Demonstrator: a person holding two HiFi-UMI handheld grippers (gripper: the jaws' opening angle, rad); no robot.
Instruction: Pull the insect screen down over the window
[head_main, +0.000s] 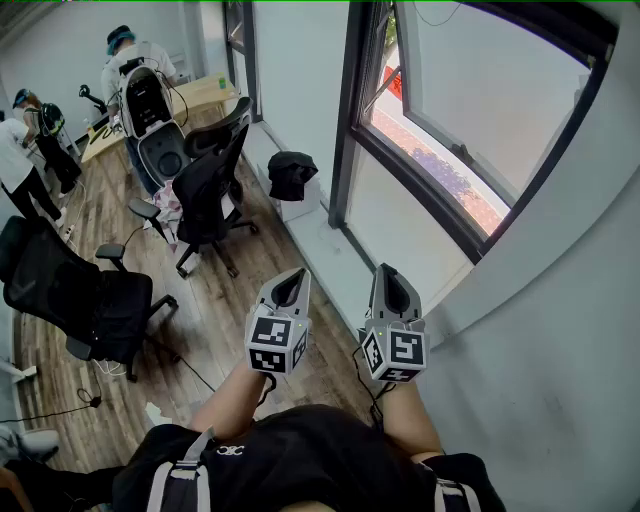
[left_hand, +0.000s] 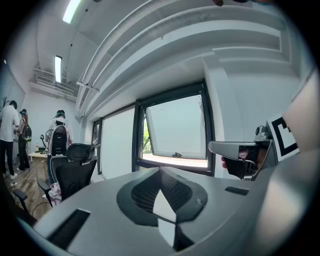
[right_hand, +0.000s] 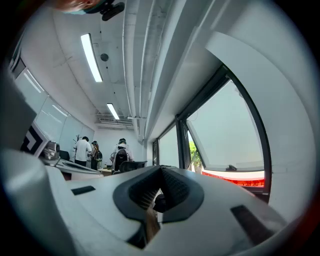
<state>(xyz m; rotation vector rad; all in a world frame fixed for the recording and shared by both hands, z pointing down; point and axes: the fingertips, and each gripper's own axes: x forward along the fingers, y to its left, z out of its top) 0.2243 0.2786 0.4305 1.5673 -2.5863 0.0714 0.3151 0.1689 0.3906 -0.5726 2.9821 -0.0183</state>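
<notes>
Running past black office chairs, wood flooring reaches the open window.

Head view looks steeply down; both gripper views look level, sharing the window

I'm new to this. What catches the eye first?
At bottom centre, the grey left gripper and right gripper, each bearing a black-and-white marker cube, sit side by side, jaws shut. Upper right, a dark-framed window stands tilted open; black office chairs crowd the wooden floor at left.

Wood floor, black office chairs, cables
</notes>
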